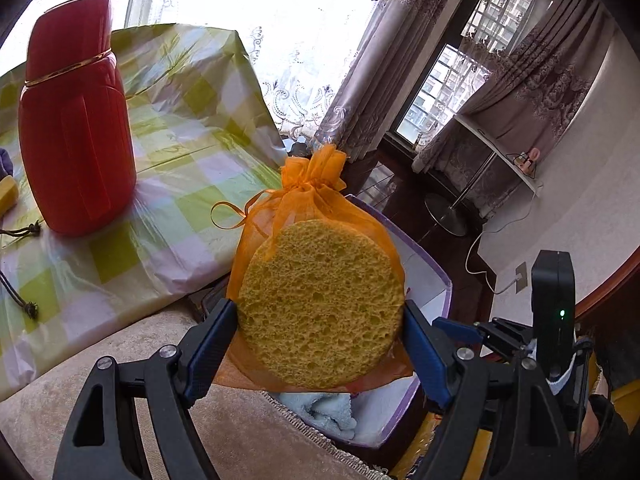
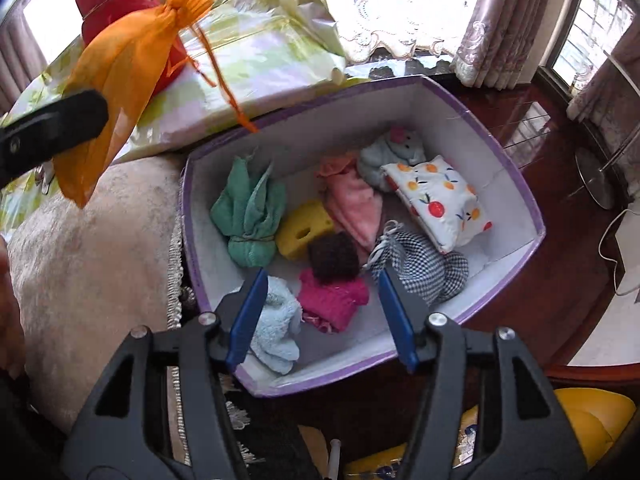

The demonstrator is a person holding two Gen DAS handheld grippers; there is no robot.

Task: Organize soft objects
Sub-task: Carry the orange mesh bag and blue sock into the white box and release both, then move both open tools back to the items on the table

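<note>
Left gripper [image 1: 320, 320]: fingers wide, clamped on the edges of the round yellow sponge [image 1: 322, 304], with the orange mesh bag [image 1: 304, 200] pinched behind it. Both hang centre frame in the left view, over the near corner of the purple-rimmed box [image 1: 442, 280].

Right gripper [image 2: 322, 316]: fingers about half open, nothing between them, hovering over the box [image 2: 520, 184] lower centre of the right view. Box already holds green cloth [image 2: 250, 212], pink cloth [image 2: 352, 204], fruit-print pouch [image 2: 438, 198], checked pouch [image 2: 420, 264], magenta cloth [image 2: 332, 300], others.

Step in hand, my read: drop sponge and bag into the box. Bring the left one further over the open interior first; it looks close to the rim, and the bag's ribbon [image 2: 224, 80] could snag there. Free floor seems to be at the near side. Keep the right gripper out of the drop path.

Surface: green-checked cloth [image 1: 180, 120], upper left, red flask [image 1: 76, 132] standing on it. Room: lace and patterned curtains [image 1: 532, 92], barred window, dark wood floor [image 2: 540, 128].
</note>
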